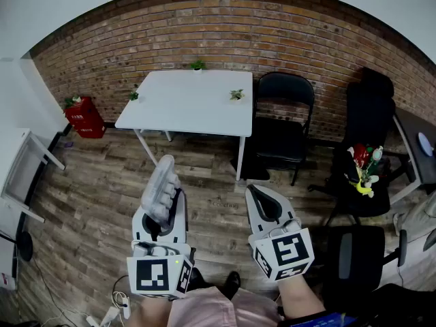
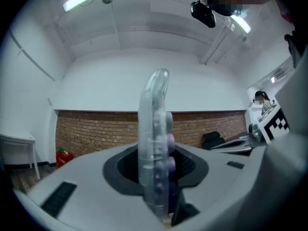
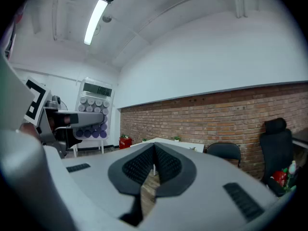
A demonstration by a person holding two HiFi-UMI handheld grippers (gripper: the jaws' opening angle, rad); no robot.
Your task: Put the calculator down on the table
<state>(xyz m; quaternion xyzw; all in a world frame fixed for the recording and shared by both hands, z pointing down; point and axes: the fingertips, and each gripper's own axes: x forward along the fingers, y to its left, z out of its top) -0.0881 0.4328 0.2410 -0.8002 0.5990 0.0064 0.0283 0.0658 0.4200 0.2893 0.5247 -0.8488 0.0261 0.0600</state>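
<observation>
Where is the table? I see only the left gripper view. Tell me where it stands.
Observer: In the head view the white table stands ahead near the brick wall, across the wood floor from the calculator that the left hand-held gripper is shut on.
Operator: Report what is on its top.
Observer: Three small plants: one at the back edge, one near the left edge, one near the right edge.
Operator: State of the right hand-held gripper, now.
Observer: Its jaws are together, nothing between them.
</observation>
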